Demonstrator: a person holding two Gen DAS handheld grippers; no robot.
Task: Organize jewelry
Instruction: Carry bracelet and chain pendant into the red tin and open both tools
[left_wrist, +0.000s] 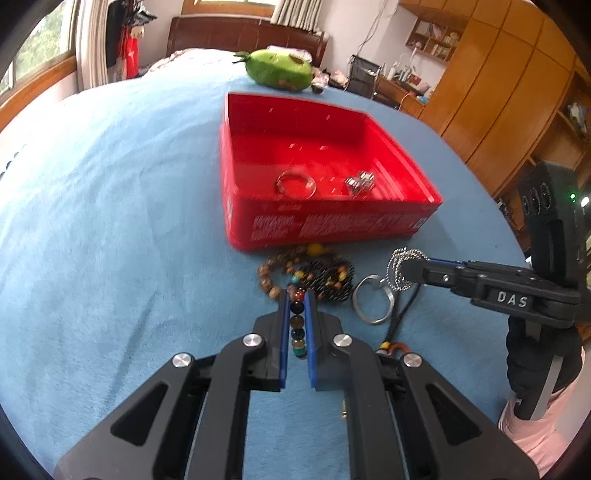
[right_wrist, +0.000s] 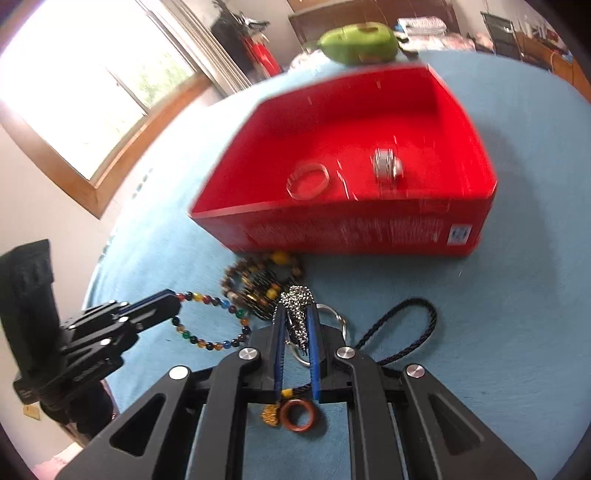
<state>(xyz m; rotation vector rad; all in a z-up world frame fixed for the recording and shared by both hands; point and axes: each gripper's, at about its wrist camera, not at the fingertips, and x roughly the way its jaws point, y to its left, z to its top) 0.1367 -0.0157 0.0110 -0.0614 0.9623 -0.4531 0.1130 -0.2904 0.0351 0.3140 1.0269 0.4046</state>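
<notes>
A red box (left_wrist: 332, 225) (right_wrist: 351, 236) stands on the blue blanket with a clear ring (left_wrist: 296, 184) (right_wrist: 307, 181) and a silver ring (left_wrist: 359, 182) (right_wrist: 386, 168) inside. My left gripper (left_wrist: 297, 295) (right_wrist: 173, 301) is shut on a multicoloured bead bracelet (left_wrist: 297, 325) (right_wrist: 210, 332). My right gripper (right_wrist: 295, 306) (left_wrist: 402, 269) is shut on a silver ball chain (right_wrist: 297, 310) (left_wrist: 397, 269), lifted just in front of the box. A brown bead bracelet (left_wrist: 269, 277) (right_wrist: 236, 277) and a dark beaded bracelet (left_wrist: 328, 277) lie by the box's near wall.
A silver hoop (left_wrist: 373, 299) (right_wrist: 332, 321), a dark braided cord (right_wrist: 406, 325) with a brown ring (right_wrist: 298, 415) and gold tassel lie on the blanket near the grippers. A green plush toy (left_wrist: 280, 68) (right_wrist: 358, 42) sits behind the box.
</notes>
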